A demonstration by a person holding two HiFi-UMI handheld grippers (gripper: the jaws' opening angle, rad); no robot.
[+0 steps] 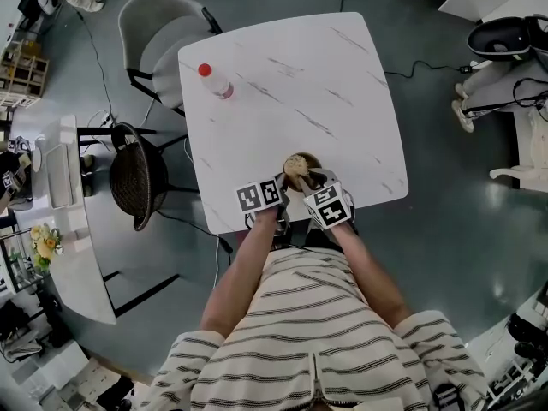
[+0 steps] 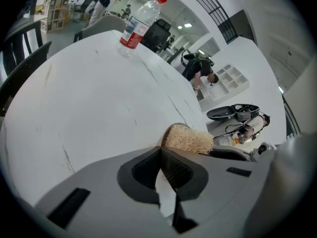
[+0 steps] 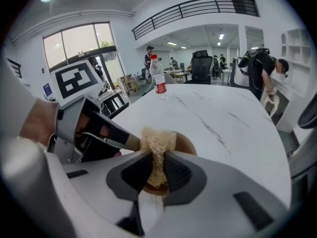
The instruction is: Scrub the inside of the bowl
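A small brown bowl [image 1: 305, 158] stands near the front edge of the white marble table [image 1: 291, 84]. A tan loofah scrubber [image 1: 295, 169] sits inside it. My right gripper [image 3: 157, 165] is shut on the scrubber [image 3: 157, 148], pressing it down into the bowl [image 3: 187, 144]. My left gripper [image 3: 126, 142] comes in from the left, its jaws closed on the bowl's rim. In the left gripper view the gripper [image 2: 161, 155] has its jaws together, and the scrubber [image 2: 188, 139] shows just beyond them. Both grippers sit side by side in the head view: the left gripper [image 1: 285, 184] and the right gripper [image 1: 308, 184].
A clear water bottle [image 1: 214, 80] with a red cap stands at the table's far left corner. A grey chair [image 1: 158, 32] and a black wicker chair [image 1: 137, 178] stand left of the table. The table's front edge lies right under my hands.
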